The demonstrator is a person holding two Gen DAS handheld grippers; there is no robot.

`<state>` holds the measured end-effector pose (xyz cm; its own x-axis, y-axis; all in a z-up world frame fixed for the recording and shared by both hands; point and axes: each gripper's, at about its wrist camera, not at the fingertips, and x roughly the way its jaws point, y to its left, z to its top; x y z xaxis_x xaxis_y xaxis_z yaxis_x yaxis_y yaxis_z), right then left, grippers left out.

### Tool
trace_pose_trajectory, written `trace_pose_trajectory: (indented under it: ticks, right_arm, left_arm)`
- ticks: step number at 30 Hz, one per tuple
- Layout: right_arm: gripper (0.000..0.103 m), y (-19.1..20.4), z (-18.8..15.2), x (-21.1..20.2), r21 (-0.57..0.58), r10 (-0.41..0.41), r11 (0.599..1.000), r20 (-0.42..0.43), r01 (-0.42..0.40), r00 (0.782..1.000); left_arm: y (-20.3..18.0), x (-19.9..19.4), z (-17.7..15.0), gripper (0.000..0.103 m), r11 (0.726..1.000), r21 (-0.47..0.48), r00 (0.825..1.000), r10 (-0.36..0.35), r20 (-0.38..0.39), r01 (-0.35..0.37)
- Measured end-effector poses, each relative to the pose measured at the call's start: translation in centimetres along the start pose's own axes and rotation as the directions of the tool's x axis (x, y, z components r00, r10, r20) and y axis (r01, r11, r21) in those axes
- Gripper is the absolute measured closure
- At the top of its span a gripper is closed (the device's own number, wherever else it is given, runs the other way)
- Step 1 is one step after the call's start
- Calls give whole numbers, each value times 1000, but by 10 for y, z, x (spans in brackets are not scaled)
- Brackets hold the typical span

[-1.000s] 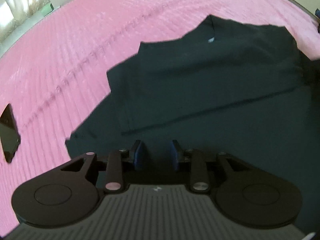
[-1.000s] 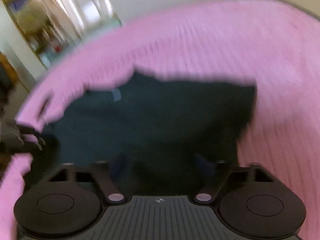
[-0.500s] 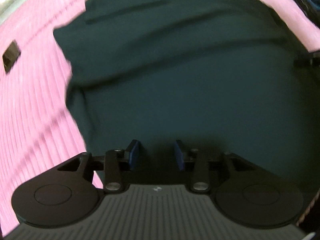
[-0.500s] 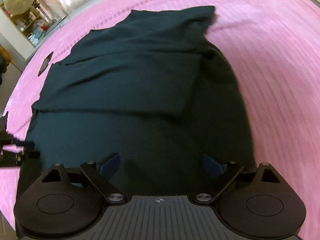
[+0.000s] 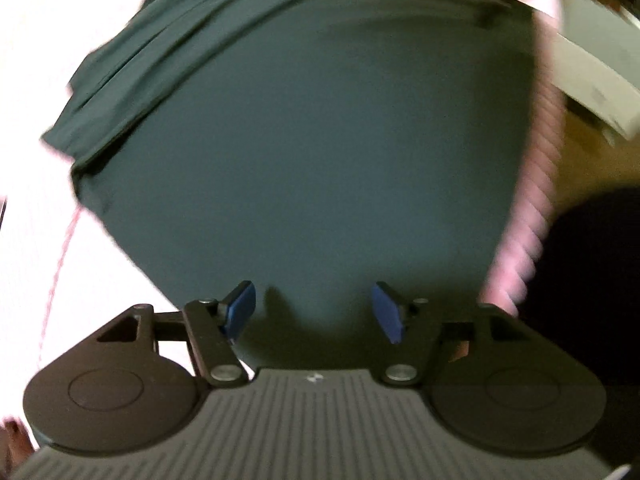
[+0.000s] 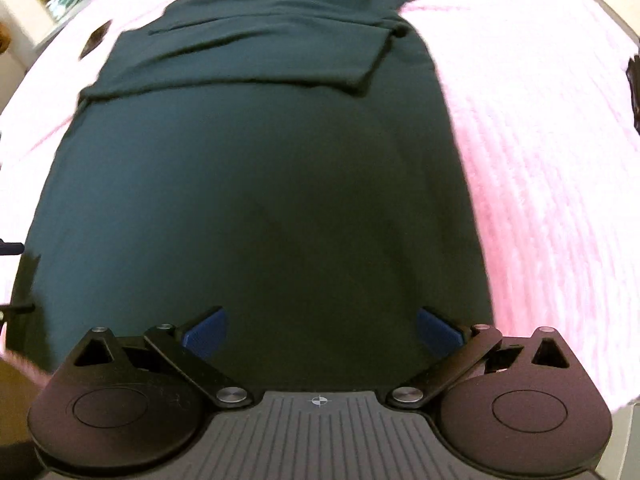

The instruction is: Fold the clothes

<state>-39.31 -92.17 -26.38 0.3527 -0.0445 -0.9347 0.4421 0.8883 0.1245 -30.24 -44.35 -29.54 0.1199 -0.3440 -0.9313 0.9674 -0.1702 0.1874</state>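
Left gripper (image 5: pixel 314 312): yours is spread about halfway, blue pads (image 5: pixel 240 308) apart with nothing pinched between them. It hangs over the near end of the dark green garment (image 5: pixel 312 152), close to the near edge of the bed.

Right gripper (image 6: pixel 320 332): you've got this one splayed wide, blue fingertips (image 6: pixel 204 332) far apart, nothing in its grip. It also sits over the near end of the garment (image 6: pixel 256 200), more toward that end's right corner.

Garment: dark green, plain cloth, spread flat on the pink bedspread (image 6: pixel 532 168) and running lengthwise away from you toward the far edge. The near half is smooth, one layer as far as I can tell.

Folded part: at the far end a flap (image 6: pixel 280 56) is doubled back on top of the body, with a clear crosswise edge and a corner hanging over on the right side. From the left wrist cam the same stacked layers (image 5: pixel 132 76) show at the far left corner.

Bedspread: pink, ribbed. It's washed out almost white on the left wrist view (image 5: pixel 36 240).

Other stuff: small dark flat object (image 6: pixel 94 40) on the bedspread near the far left, apart from the garment. Too small to say what it is.

Writing/brands: none readable on the cloth. Only a tiny logo mark on each gripper body (image 6: pixel 319 401), too small to read.

Blur: left wrist view is smeared, so its right side is hard to make out.
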Motion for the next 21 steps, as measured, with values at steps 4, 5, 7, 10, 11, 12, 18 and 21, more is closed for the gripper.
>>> trace_pose_trajectory:
  ticks: [4, 5, 7, 10, 11, 12, 18, 21]
  right_arm:
    - [0, 20, -13, -9, -24, 4, 1000, 1, -4, 1000]
    - [0, 23, -14, -9, -33, 7, 999, -2, -7, 1000]
    - [0, 27, -19, -6, -47, 17, 999, -8, -17, 1000]
    - [0, 28, -22, 0, -73, 37, 997, -11, -38, 999]
    - [0, 27, -23, 2, -92, 44, 995, -10, -44, 999]
    - [0, 26, -26, 3, -112, 48, 992, -10, -49, 999]
    - [0, 12, -40, 3, -258, 51, 965, 31, -41, 998]
    - [0, 13, -53, -1, -388, 65, 921, 106, -19, 992]
  left_arm:
    - [-42, -14, -31, 43, 985, 172, 1000, -4, 24, 0]
    - [-50, -13, -35, 44, 981, 196, 1000, 9, 25, -14]
    - [-63, -10, -39, 47, 972, 228, 999, 41, 35, -48]
    - [-73, 7, -37, 47, 959, 264, 995, 97, 31, -101]
    - [-77, 11, -36, 47, 954, 271, 992, 121, 34, -126]
    - [-80, 15, -35, 47, 950, 271, 988, 148, 39, -153]
    - [-98, 20, -30, 66, 924, 279, 965, 257, 59, -263]
    - [-105, 20, -30, 86, 913, 251, 947, 311, 82, -322]
